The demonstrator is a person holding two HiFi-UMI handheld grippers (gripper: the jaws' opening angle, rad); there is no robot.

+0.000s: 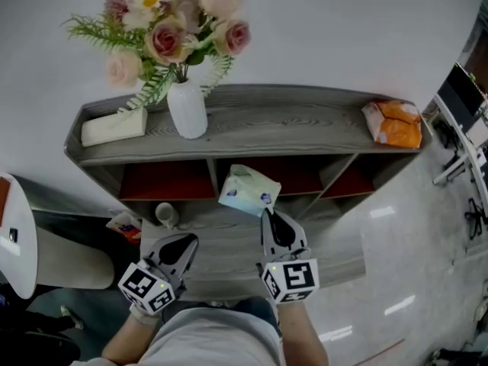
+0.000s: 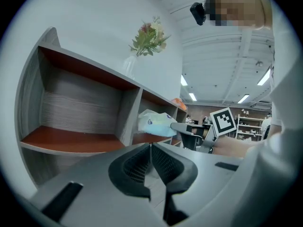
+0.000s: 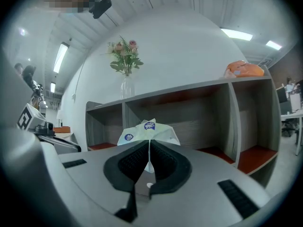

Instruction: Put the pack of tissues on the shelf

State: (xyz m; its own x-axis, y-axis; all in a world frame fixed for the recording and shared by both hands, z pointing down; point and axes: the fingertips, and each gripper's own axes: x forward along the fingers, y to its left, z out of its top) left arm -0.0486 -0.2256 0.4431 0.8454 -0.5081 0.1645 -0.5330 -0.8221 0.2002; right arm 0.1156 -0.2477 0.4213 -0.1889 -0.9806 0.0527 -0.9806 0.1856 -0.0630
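Note:
A pale green and white pack of tissues (image 1: 248,190) hangs in the air in front of the grey shelf unit (image 1: 252,128), level with its middle compartment. My right gripper (image 1: 266,213) is shut on the pack's wrapper, which shows pinched between the jaws in the right gripper view as the pack of tissues (image 3: 149,132). My left gripper (image 1: 187,241) sits lower left, shut and empty. From the left gripper view the pack (image 2: 156,123) and the right gripper (image 2: 176,125) appear before the shelf's divider.
On the shelf top stand a white vase of flowers (image 1: 185,107), a white box (image 1: 113,126) at left and an orange packet (image 1: 394,123) at right. A cup (image 1: 165,215) and a small packet (image 1: 126,224) rest low at left. A white rounded table (image 1: 17,235) is at far left.

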